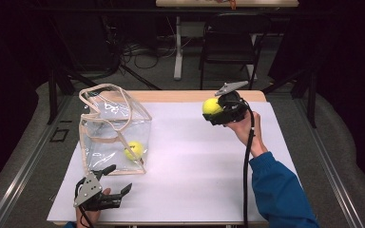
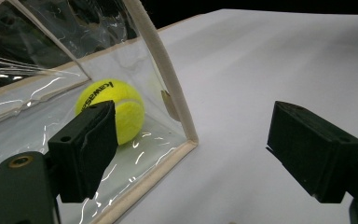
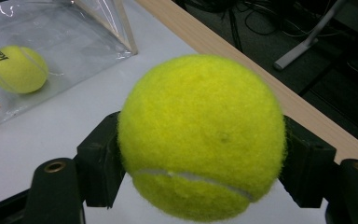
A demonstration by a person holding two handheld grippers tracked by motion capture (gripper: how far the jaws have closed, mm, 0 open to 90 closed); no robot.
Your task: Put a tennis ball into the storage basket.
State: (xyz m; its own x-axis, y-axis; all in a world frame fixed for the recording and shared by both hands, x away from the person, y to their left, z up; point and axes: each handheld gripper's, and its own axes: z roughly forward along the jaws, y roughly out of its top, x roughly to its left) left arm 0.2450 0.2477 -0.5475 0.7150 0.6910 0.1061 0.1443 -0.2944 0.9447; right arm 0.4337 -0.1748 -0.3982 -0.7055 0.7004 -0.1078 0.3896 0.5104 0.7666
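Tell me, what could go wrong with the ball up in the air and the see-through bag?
1. The right tongs squeeze the held tennis ball only at its two sides, above the table. A round, fuzzy ball might slip, bounce and roll off.
2. The clear bag looks soft, its handles flop over the opening, and the open left tongs aren't steadying it. The ball could catch on the rim or tip the bag.
3. Another ball lies inside; a drop might knock it around.

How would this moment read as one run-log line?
right claw: shut on tennis ball | left claw: open, beside clear bag | second ball: in bag
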